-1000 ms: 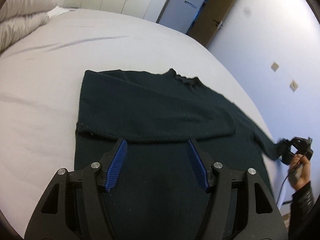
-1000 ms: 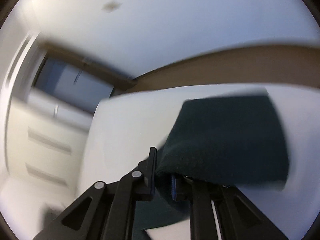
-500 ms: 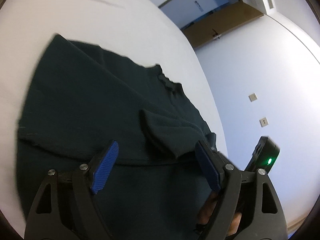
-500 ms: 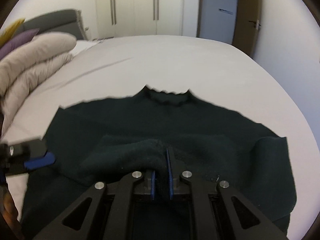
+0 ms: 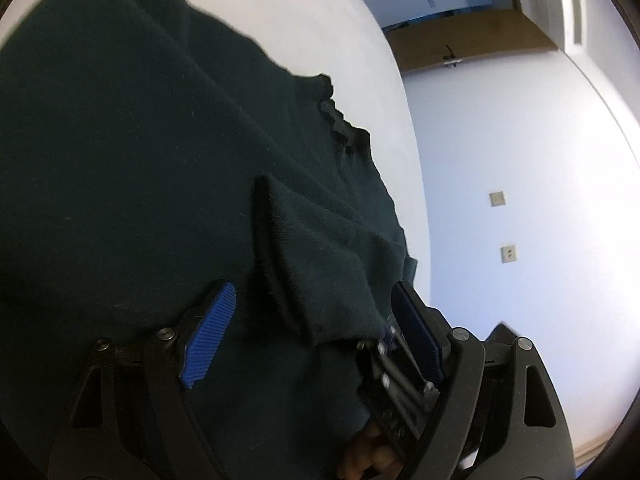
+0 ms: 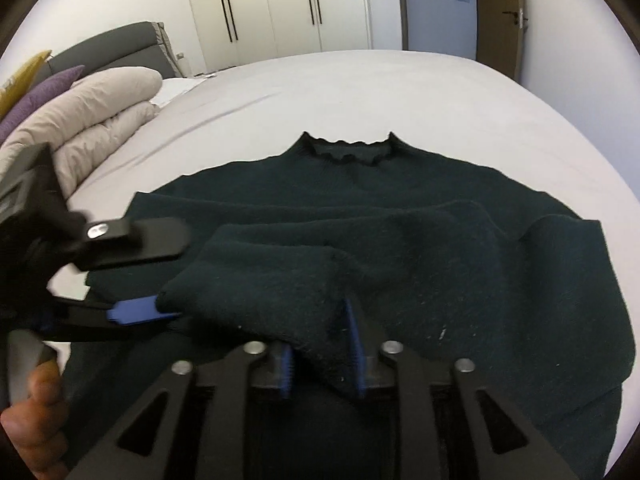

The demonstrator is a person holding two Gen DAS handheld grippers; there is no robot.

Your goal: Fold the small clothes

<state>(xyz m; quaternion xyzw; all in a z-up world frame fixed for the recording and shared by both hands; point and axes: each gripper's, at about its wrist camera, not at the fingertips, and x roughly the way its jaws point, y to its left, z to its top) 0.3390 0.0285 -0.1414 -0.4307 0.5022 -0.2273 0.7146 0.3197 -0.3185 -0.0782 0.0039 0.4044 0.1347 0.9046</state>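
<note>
A dark green sweater (image 6: 400, 208) lies flat on the white bed (image 6: 360, 88), collar (image 6: 348, 150) away from me. Its right sleeve (image 6: 272, 280) is folded across the body. My right gripper (image 6: 320, 356) has the sleeve cuff between its blue pads, which stand a little apart. My left gripper (image 5: 316, 332) is open, its jaws astride the same cuff (image 5: 288, 280) from the left. It also shows in the right wrist view (image 6: 136, 276). The sweater fills the left wrist view (image 5: 140, 160).
Folded beige duvet (image 6: 92, 116) and purple cushion (image 6: 44, 88) lie at the bed's left. White wardrobes (image 6: 280, 4) and a door (image 6: 500, 12) stand behind. A white wall with sockets (image 5: 508, 254) is to the right.
My right gripper carried the sleeve from the bed's right edge across the sweater body, and its pads have now parted slightly. My left gripper moved in close beside the cuff.
</note>
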